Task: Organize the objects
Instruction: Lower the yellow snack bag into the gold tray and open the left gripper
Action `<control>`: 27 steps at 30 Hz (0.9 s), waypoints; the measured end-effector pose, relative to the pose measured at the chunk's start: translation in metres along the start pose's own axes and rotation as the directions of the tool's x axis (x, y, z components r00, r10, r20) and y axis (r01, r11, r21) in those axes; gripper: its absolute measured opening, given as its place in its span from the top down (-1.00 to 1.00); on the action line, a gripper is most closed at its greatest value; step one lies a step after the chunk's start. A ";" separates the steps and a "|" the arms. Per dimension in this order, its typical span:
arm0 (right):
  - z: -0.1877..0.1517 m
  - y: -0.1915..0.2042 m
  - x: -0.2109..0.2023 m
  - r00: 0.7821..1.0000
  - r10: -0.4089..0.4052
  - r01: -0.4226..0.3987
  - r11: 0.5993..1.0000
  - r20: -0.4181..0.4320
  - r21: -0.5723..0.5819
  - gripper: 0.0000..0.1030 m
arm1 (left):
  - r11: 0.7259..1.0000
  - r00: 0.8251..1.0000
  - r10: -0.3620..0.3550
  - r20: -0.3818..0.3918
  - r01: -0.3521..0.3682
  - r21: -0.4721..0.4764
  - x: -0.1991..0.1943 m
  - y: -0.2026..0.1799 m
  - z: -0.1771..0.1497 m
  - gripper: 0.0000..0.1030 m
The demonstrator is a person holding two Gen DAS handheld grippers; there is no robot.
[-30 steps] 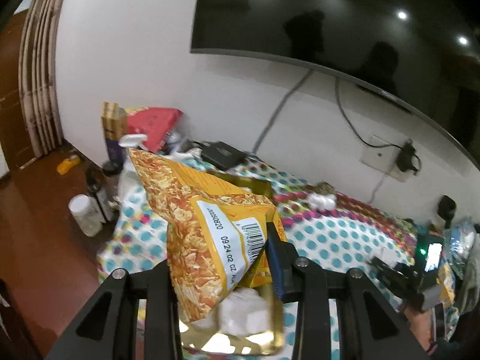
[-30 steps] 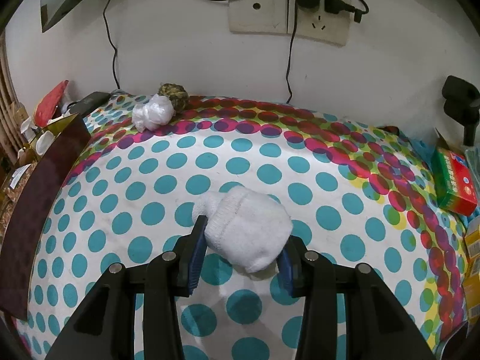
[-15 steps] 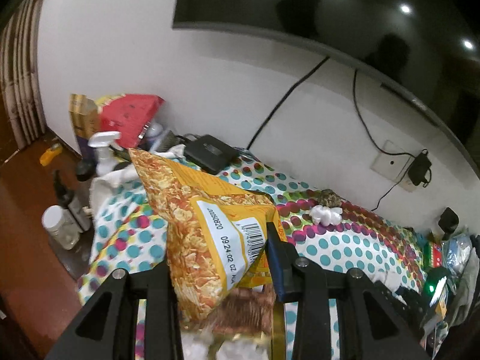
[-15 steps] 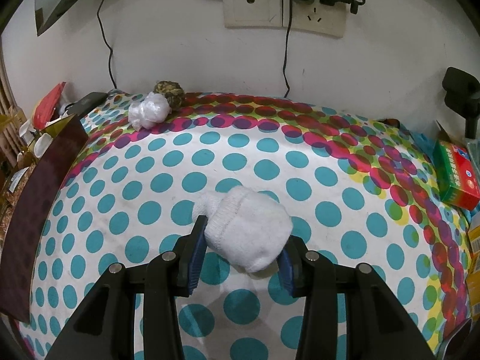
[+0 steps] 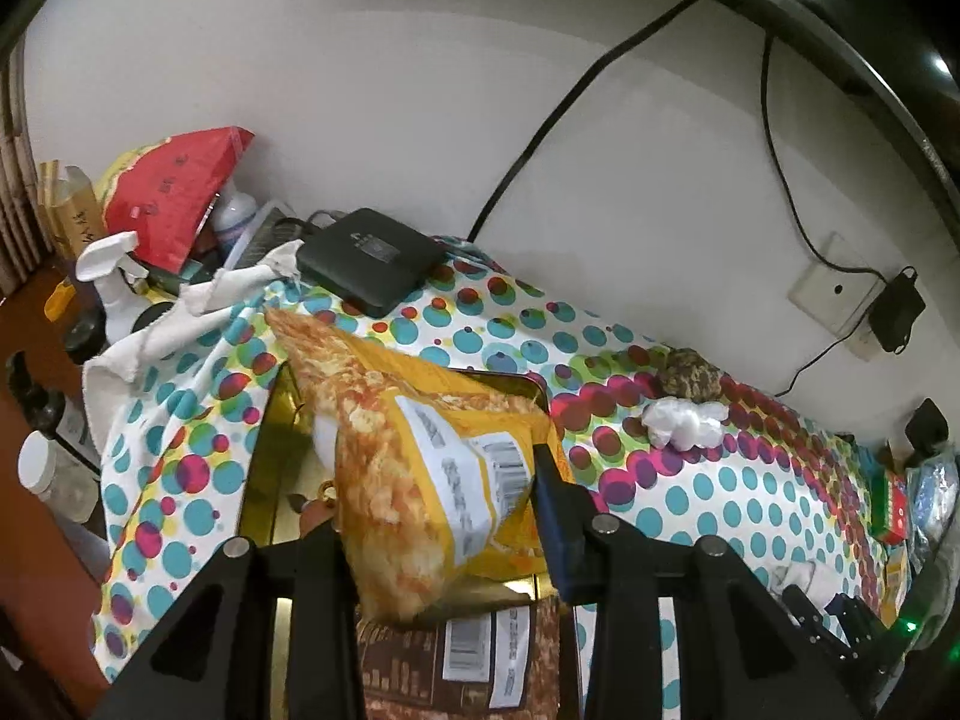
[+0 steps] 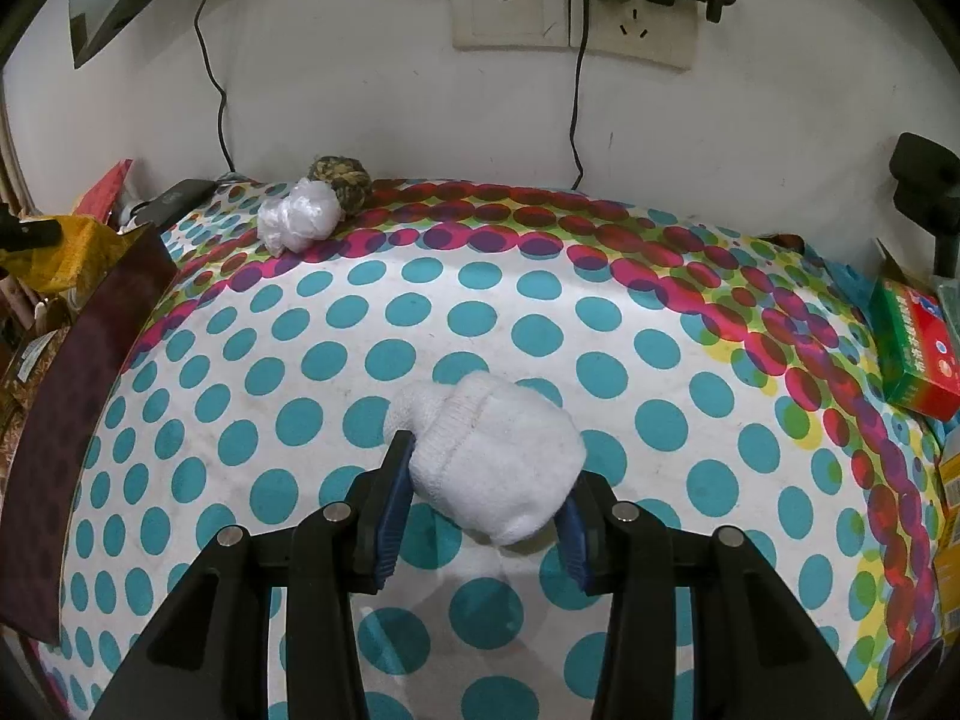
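Note:
An orange-yellow snack bag [image 5: 408, 456] sits between the jaws of my left gripper [image 5: 438, 498], which are opening; the right pad still touches the bag. The bag hangs low over a gold tray [image 5: 264, 468] that holds a brown packet [image 5: 420, 660]. In the right wrist view, my right gripper [image 6: 486, 480] is shut on a rolled white sock [image 6: 498, 456], just above the polka-dot tablecloth [image 6: 420, 312]. The tray's dark side [image 6: 78, 420] shows at the far left there.
A black box [image 5: 372, 258], a red bag [image 5: 174, 192] and a spray bottle [image 5: 111, 276] crowd the far left corner. A crumpled white plastic wad [image 6: 297, 216] and a brown ball [image 6: 342, 177] lie by the wall. A green-red box [image 6: 918, 354] sits at the right edge.
My left gripper has carried the snack bag forward and down over the gold tray, and the brown packet has come into view beneath it. The right gripper and sock have not moved.

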State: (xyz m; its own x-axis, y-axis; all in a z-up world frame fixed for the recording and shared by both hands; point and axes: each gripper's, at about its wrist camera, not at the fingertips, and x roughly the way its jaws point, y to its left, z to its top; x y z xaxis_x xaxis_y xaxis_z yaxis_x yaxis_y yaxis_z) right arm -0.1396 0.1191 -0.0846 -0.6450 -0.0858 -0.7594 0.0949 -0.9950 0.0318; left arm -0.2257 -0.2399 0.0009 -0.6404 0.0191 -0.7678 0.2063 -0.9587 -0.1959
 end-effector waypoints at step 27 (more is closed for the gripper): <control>0.000 0.000 -0.003 1.000 -0.002 0.002 1.000 0.016 0.003 0.21 | 0.997 0.998 0.067 -0.006 -0.068 -0.039 -0.097 0.021 -0.090 -0.13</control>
State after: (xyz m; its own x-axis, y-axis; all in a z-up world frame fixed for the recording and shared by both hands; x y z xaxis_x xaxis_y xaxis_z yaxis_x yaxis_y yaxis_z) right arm -0.1371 0.1195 -0.0824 -0.6574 -0.0846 -0.7488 0.0913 -0.9953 0.0323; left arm -0.0931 -0.2359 0.0163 -0.6207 -0.0439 -0.7828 0.2779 -0.9459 -0.1673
